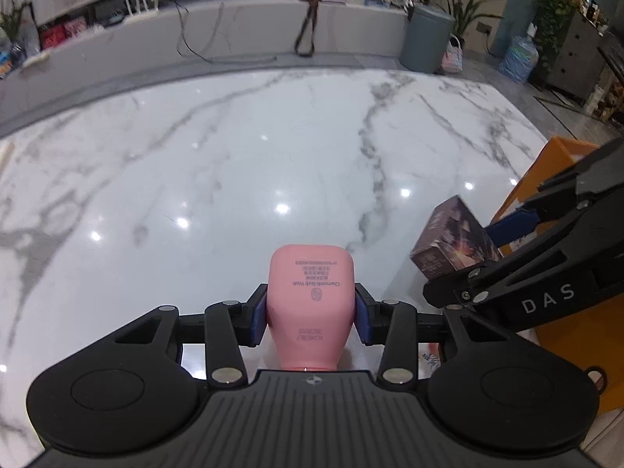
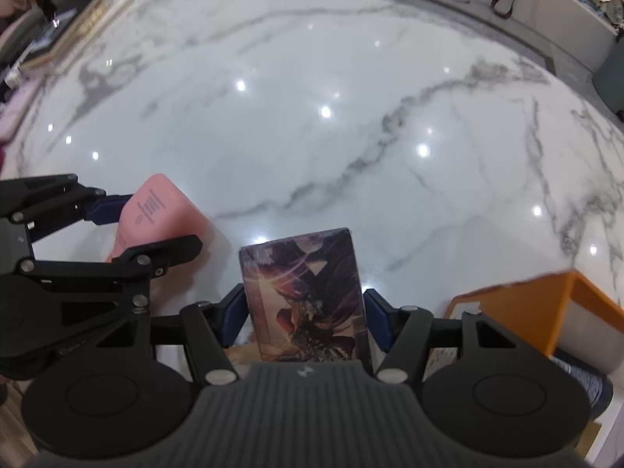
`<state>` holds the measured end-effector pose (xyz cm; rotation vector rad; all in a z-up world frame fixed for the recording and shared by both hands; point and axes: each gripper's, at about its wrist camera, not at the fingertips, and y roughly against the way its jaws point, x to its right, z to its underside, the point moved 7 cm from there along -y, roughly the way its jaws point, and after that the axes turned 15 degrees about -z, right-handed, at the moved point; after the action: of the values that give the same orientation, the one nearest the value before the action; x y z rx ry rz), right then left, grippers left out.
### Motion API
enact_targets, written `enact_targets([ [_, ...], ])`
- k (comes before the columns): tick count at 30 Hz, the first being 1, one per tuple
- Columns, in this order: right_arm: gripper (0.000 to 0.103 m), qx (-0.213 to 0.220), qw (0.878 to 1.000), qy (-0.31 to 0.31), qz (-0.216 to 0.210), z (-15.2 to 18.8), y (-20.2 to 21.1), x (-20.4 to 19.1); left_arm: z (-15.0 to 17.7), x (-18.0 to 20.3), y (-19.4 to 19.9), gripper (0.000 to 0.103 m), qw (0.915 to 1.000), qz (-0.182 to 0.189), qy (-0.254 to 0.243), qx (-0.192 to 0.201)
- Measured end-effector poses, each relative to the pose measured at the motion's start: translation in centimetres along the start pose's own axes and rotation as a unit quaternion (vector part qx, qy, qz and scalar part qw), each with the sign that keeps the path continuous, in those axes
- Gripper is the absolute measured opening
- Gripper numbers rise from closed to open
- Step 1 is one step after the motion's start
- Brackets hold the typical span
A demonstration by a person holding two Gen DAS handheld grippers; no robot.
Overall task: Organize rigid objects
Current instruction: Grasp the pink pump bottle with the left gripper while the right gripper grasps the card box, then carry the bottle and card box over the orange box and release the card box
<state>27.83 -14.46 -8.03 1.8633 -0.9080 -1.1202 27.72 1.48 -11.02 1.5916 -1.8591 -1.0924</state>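
Over the white marble table [image 1: 241,163] I have both tools loaded, so I judge this the carrying step: two items picked, neither yet put away. At about four o'clock from the table's middle, off its near right edge, stands the orange box [image 2: 561,312], the likeliest place for them; the next move, as I read it, calls for swinging each item over that box's open top and lowering it before letting go, one hand at a time so the tools do not foul each other.

My right gripper [image 2: 306,314] is pinching the dark printed carton [image 2: 308,296] by its two long sides, the blue pads against it. Just beside it, at nine o'clock, my left gripper [image 1: 310,314] is clamped on the pink bottle [image 1: 310,300] across its waist, base pointing away from me.

Writing: the other tool's arm reads "DAS". The bottle's label, upside down to me, reads "Body Wash"; a stamped code sits nearer the neck, too small for me to trust. The carton's art shows no legible words.
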Motion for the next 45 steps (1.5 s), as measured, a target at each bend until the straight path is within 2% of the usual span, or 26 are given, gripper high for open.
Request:
enact_targets([
  [6,0.061,0.048,0.999,0.008,-0.013,0.5,4.1,-2.1,-0.3,-0.2,4.4,0.049,0.9992,-0.007,0.023,0.031],
  [13,0.062,0.084,0.996,0.013,0.0,2.1,11.3,-3.4,-1.5,2.5,10.7,0.049,0.9976,0.007,0.014,0.067],
  [18,0.062,0.099,0.994,-0.011,0.034,5.7,17.0,-0.8,-3.5,6.6,14.9,0.049,0.9947,0.047,0.0,0.091],
  [22,0.062,0.1,0.991,-0.055,0.069,9.7,20.2,3.5,-4.6,11.2,16.7,0.049,0.9905,0.086,-0.019,0.106],
  [28,0.062,0.099,0.98,-0.14,0.101,15.1,22.2,11.0,-5.3,18.2,15.4,0.049,0.9866,0.122,-0.05,0.095],
  [33,0.062,0.1,0.969,-0.198,0.107,17.1,21.6,16.4,-5.9,22.3,12.2,0.049,0.9857,0.134,-0.068,0.075],
  [36,0.062,0.098,0.963,-0.226,0.105,17.0,20.1,18.8,-6.3,24.1,9.8,0.049,0.9872,0.128,-0.076,0.057],
  [42,0.062,0.094,0.961,-0.232,0.118,15.4,17.1,21.7,-6.7,26.4,6.1,0.049,0.9878,0.118,-0.095,0.037],
  [45,0.062,0.098,0.966,-0.192,0.146,14.3,16.3,21.9,-6.9,27.2,5.1,0.049,0.9873,0.114,-0.105,0.036],
])
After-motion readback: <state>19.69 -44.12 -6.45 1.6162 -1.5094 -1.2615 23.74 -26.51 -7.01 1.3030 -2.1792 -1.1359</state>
